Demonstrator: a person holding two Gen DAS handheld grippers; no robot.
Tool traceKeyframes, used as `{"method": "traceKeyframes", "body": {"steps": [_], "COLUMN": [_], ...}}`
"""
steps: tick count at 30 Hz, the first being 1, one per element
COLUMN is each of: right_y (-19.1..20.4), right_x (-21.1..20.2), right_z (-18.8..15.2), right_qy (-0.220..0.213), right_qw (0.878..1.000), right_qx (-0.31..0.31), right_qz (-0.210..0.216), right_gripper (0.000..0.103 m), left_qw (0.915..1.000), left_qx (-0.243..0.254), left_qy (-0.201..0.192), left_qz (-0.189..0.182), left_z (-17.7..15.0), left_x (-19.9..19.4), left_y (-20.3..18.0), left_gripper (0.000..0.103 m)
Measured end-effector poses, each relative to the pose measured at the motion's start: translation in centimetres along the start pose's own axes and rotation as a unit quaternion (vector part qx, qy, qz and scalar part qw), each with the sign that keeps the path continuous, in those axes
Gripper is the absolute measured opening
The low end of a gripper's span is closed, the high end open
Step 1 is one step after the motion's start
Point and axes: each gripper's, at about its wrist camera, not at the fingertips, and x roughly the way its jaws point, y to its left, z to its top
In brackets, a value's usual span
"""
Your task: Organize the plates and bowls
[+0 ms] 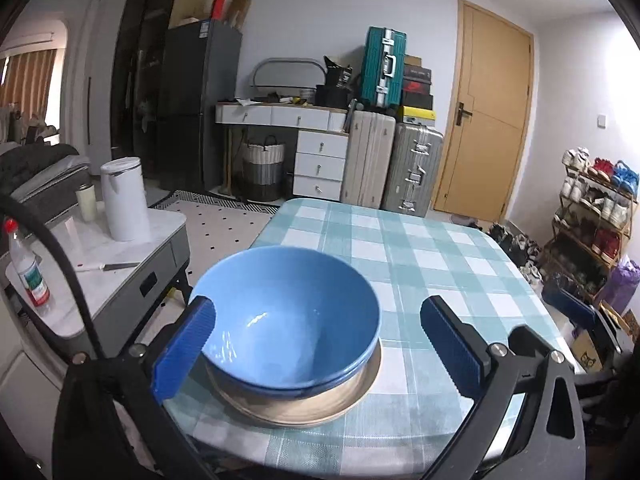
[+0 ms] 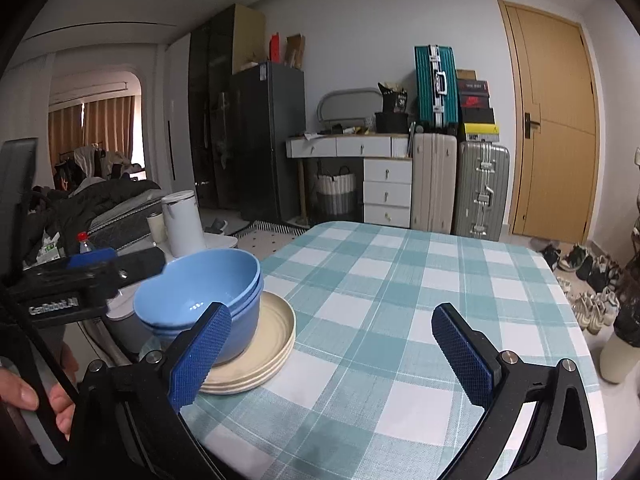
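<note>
A cluttered living room, with suitcases (image 1: pixel 394 168) stacked by a wooden door (image 1: pixel 486 116) and a white dresser (image 2: pixel 370 180) along the far wall, frames a table (image 1: pixel 440 256) covered in a teal-and-white checked cloth. Near the table's left edge, a stack of blue bowls (image 2: pixel 204 300) sits nested on a stack of cream plates (image 2: pixel 260 352). The left gripper (image 1: pixel 316 344) has its jaws spread wide on either side of the bowls, its left blue pad close against the top bowl's rim, the right pad well clear; nothing is clamped. The right gripper (image 2: pixel 332 356) also stands wide open over bare cloth, holding nothing, with the stack just beyond its left finger. A person's hand (image 2: pixel 28 396) shows at the lower left of the right wrist view. A white kettle (image 1: pixel 124 200) and a plastic bottle (image 1: pixel 28 272) stand on a side table (image 1: pixel 132 272) beyond.
</note>
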Motion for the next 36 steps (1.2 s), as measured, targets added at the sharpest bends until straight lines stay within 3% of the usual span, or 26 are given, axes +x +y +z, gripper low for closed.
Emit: {"method": "traceKeyframes", "body": {"steps": [3, 6, 12, 18, 36], "right_y": [0.4, 0.2, -0.3, -0.7, -0.7], "right_x": [0.9, 0.9, 1.1, 1.0, 1.4], "right_z": [-0.4, -0.2, -0.2, -0.1, -0.4], "right_qy": [0.023, 0.011, 0.015, 0.013, 0.023], "right_qw": [1.0, 1.0, 1.0, 1.0, 1.0], "right_qx": [-0.012, -0.011, 0.009, 0.009, 0.01], "right_qz": [0.009, 0.007, 0.011, 0.0, 0.004], "right_gripper": [0.102, 0.102, 0.102, 0.102, 0.102], "left_qw": [0.9993, 0.9974, 0.9967, 0.9976, 0.9976], "left_qx": [0.019, 0.06, 0.077, 0.064, 0.06], "left_qy": [-0.016, -0.011, -0.016, -0.026, -0.032], "left_qz": [0.027, 0.038, 0.02, -0.013, 0.008], "left_z": [-0.9, -1.3, -1.6, -1.4, -1.7], "left_x": [0.1, 0.6, 0.3, -0.5, -1.1], "left_y": [-0.6, -1.8, -2.6, -2.1, -2.1], "left_gripper": [0.103, 0.103, 0.103, 0.103, 0.103]}}
